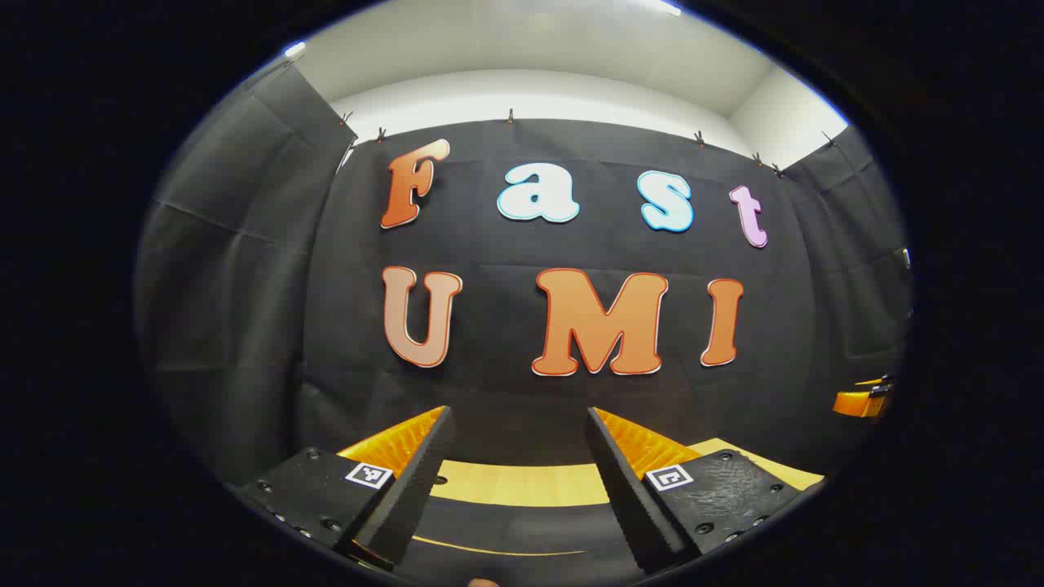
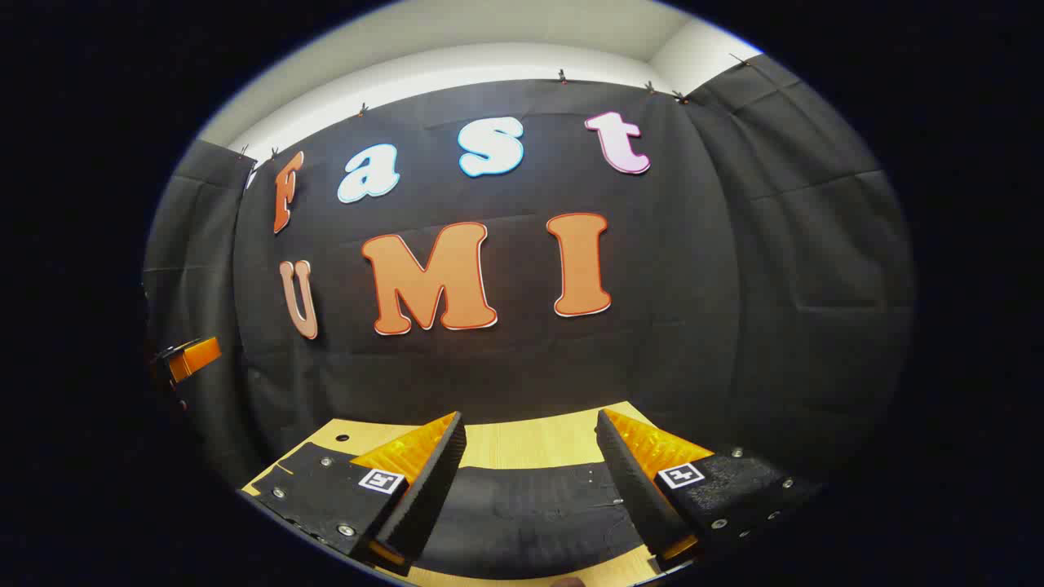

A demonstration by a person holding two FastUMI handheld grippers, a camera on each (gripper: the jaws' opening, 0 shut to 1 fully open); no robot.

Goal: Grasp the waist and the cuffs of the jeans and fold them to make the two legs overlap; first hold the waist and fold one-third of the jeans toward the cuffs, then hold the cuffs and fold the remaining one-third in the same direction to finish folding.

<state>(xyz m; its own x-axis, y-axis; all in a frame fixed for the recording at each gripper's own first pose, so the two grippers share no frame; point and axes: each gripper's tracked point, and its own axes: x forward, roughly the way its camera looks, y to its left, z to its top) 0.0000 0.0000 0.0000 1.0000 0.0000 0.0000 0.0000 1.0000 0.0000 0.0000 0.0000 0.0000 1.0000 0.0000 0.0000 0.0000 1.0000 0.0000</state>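
Hovering above the surface (image 1: 522,483) with fingers spread wide and nothing between them: left claw (image 1: 518,465), aimed level at the black cloth wall (image 1: 245,285). Same for the right claw (image 2: 530,473), fingers well apart, gripping nothing, raised over the light wooden surface (image 2: 522,440). Lying flat on that surface below both claws, between the fingers in each view: dark jeans (image 2: 522,514), reaching toward the far edge but stopping short of it, a strip of bare wood left beyond. In the left gripper view, dark jeans (image 1: 522,530) with a curved pale seam line near the bottom. At the far right edge of the left gripper view, part of the other claw; likewise at the far left of the right gripper view.
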